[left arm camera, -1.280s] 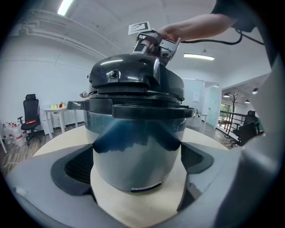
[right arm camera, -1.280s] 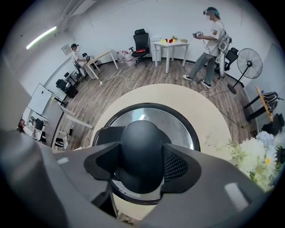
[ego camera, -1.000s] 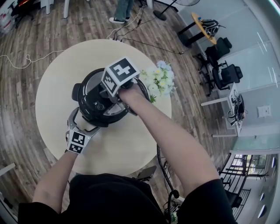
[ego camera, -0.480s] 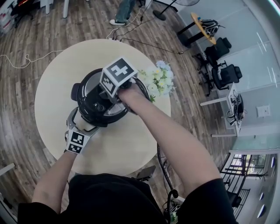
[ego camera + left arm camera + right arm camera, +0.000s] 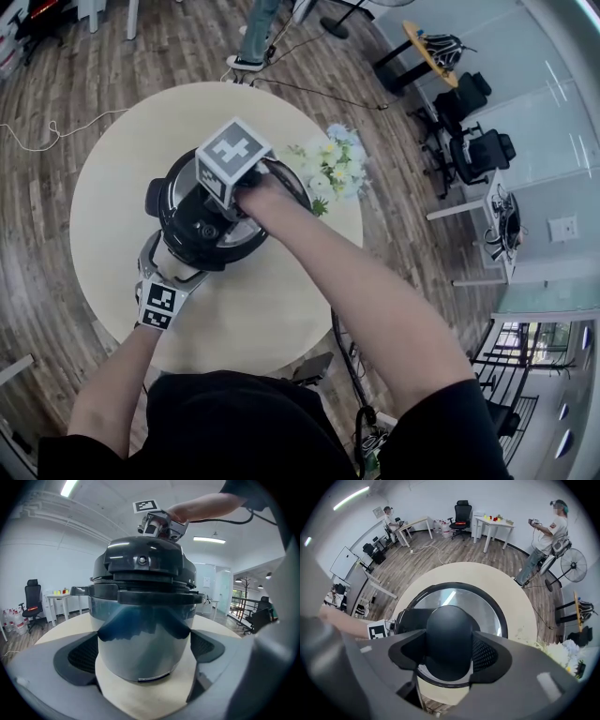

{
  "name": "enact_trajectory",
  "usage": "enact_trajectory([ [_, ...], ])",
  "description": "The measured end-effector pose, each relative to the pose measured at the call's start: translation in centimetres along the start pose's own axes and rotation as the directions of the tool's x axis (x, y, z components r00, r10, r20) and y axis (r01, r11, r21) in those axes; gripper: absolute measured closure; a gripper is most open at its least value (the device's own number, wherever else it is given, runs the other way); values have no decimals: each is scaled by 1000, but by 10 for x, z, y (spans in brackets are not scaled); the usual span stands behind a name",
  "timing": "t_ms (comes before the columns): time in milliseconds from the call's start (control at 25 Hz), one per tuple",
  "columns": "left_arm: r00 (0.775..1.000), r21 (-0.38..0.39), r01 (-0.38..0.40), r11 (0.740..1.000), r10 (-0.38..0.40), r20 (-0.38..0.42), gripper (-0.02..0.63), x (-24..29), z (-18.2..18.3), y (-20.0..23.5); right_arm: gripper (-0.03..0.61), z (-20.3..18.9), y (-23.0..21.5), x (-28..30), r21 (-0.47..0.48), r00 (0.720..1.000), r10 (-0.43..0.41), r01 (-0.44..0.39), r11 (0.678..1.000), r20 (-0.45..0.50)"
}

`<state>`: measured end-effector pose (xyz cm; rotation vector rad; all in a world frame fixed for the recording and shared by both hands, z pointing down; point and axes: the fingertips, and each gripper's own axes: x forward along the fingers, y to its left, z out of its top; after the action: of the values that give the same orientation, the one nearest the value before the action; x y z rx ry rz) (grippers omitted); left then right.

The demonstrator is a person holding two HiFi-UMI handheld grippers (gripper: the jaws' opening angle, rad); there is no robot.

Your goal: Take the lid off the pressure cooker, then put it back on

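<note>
lid knob [image 5: 450, 637] between right tongs [image 5: 449, 654]; cooker body [image 5: 140, 634] between left tongs [image 5: 145, 652]

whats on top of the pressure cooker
Its lid, with the right gripper clamped on the black handle. The lid hides everything inside the pressure cooker.

The polished steel, cylindrical pressure cooker [image 5: 140, 644] stands upright on the round pale table [image 5: 281, 309], left of centre in the upper half of the head view. Its round lid [image 5: 490, 609], mirror-bright steel inside a black rim, sits level and closed on top, filling the middle of the right gripper view. A black domed knob [image 5: 450, 639] rises from the lid's top. A black side handle [image 5: 156, 197] juts toward the head view's left.
</note>
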<state>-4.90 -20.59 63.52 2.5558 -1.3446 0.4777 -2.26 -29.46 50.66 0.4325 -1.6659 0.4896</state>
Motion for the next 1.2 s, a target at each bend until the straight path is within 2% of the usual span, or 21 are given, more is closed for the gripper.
enact_trajectory([
  [120,1000,0,1,1000,-1,-3,23,0,0,0,293,-1,6,9,-61,1000,-22,21,998,-14],
  [440,1000,0,2,1000,-2,0,23,0,2,-1,291,1,4,11,-76,999,-36,35,997,-18],
  [960,1000,1,4,1000,-4,9,23,0,2,0,290,1,7,10,-190,1000,21,-17,982,22],
  [1200,1000,0,3,1000,-3,12,23,0,2,0,287,-1,11,9,-319,999,41,-35,947,10],
])
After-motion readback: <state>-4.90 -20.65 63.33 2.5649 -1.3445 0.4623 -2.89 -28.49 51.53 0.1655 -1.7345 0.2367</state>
